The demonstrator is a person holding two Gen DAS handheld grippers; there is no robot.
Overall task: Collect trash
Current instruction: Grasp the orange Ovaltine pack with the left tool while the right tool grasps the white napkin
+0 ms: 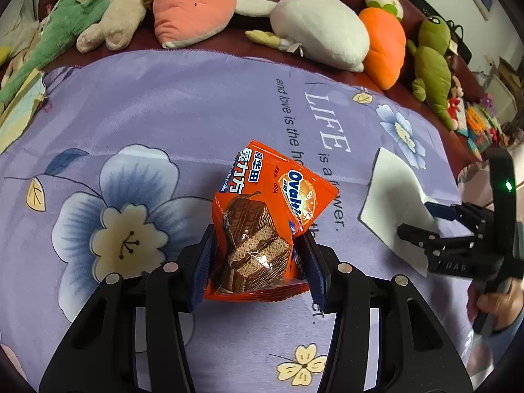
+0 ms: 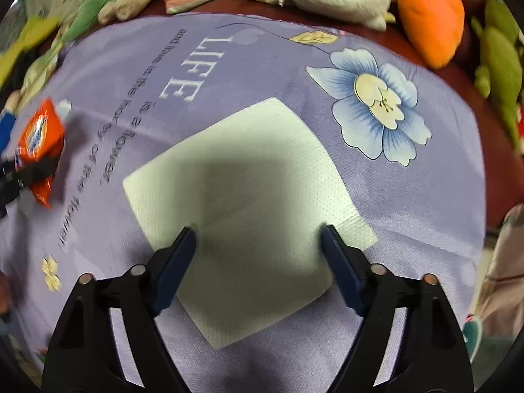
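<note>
Orange foil marks the one piece of trash already in hand: an Ovaltine snack wrapper (image 1: 262, 219) sits pinched between the blue pads of the left claw (image 1: 258, 255), its jaws about half closed on the packet's sides, over the lilac flowered blanket (image 1: 163, 104). The white paper napkin (image 2: 242, 203) is not yet picked up. It lies flat on the blanket, and the right claw (image 2: 258, 239) hangs over it with jaws wide apart, one tip at each side of the sheet's near half, gripping nothing. By my reading, the job stands roughly at its midpoint: one item is gripped, one is about to be, and neither is binned. No bin or bag shows in either view. Plush toys (image 1: 314, 26) line the far edge.
</note>
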